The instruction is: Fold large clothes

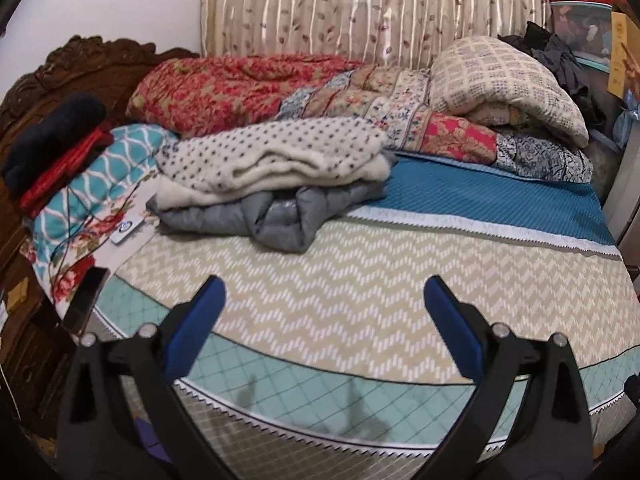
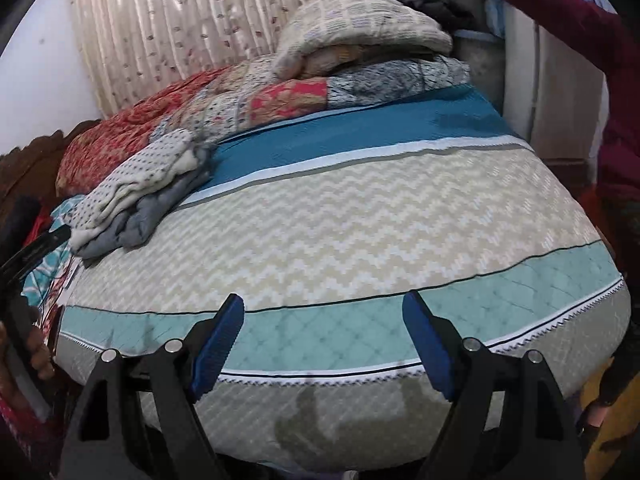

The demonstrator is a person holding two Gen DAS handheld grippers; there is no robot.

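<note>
Beyond both wide-open tools (image 1: 325, 292) (image 2: 323, 308), folded clothes (image 1: 276, 168) lie apart.

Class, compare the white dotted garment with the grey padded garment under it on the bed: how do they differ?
The white dotted garment lies on top, fairly flat; the grey padded garment sits beneath it, bunched and crumpled. The white one looks fleecy and patterned, the grey one plain and slightly shiny. Both rest in one pile on the bedspread, untouched by either gripper.

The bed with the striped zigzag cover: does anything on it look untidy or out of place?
Yes. A grey puffy quilted garment lies crumpled under a white dotted fleece blanket near the bed's left side, its bunched end sticking out onto the zigzag cover. Both the left gripper and the right gripper are open and empty.
</note>
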